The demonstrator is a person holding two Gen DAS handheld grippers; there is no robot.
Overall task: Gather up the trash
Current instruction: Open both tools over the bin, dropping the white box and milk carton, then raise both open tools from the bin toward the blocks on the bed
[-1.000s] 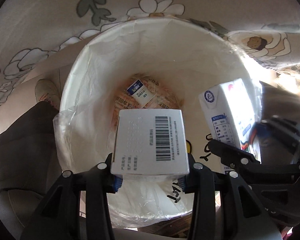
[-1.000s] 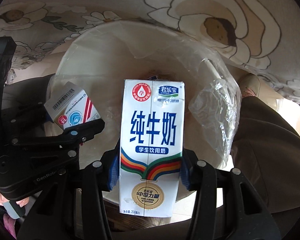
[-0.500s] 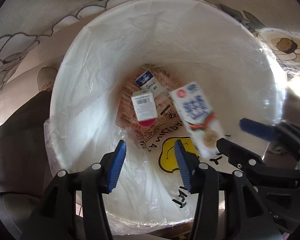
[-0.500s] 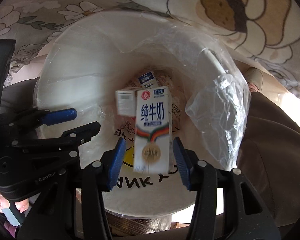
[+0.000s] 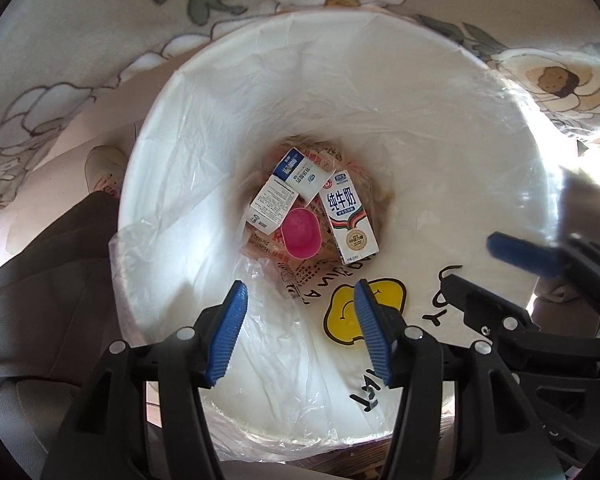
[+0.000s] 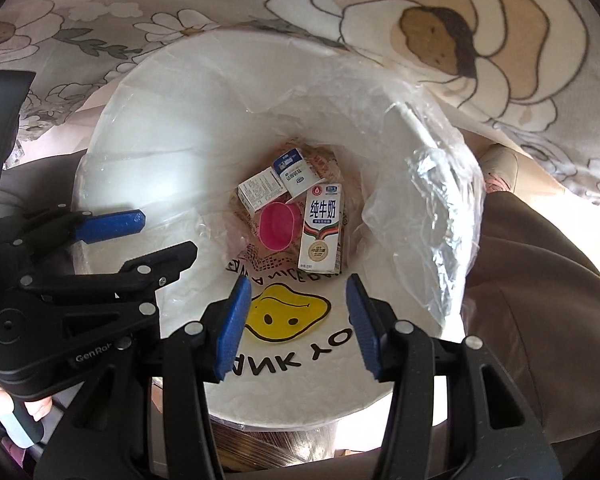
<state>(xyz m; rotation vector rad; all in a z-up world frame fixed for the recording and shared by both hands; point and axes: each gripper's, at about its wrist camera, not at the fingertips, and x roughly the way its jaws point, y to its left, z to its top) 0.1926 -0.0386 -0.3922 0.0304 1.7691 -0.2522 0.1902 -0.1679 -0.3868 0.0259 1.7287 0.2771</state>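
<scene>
A white bin lined with a clear bag (image 5: 204, 152) (image 6: 148, 128) sits below both grippers. At its bottom lie a tall milk carton (image 5: 350, 218) (image 6: 322, 232), a small white box (image 5: 272, 204) (image 6: 258, 190), another blue-and-white carton (image 5: 300, 172) (image 6: 296, 172) and a pink cup (image 5: 300, 232) (image 6: 278, 226). My left gripper (image 5: 300, 336) is open and empty above the bin's near side. My right gripper (image 6: 300, 324) is open and empty beside it, also over the bin.
A floral cloth (image 5: 100, 40) (image 6: 420, 20) surrounds the bin at the far side. The person's dark trouser legs (image 5: 40, 260) (image 6: 540, 300) and a shoe (image 5: 102, 168) flank the bin. A yellow smiley print (image 6: 288, 314) marks the bag's near wall.
Both grippers opened and let go. The small white box and the tall milk carton fell and now lie at the bottom of the bin.
</scene>
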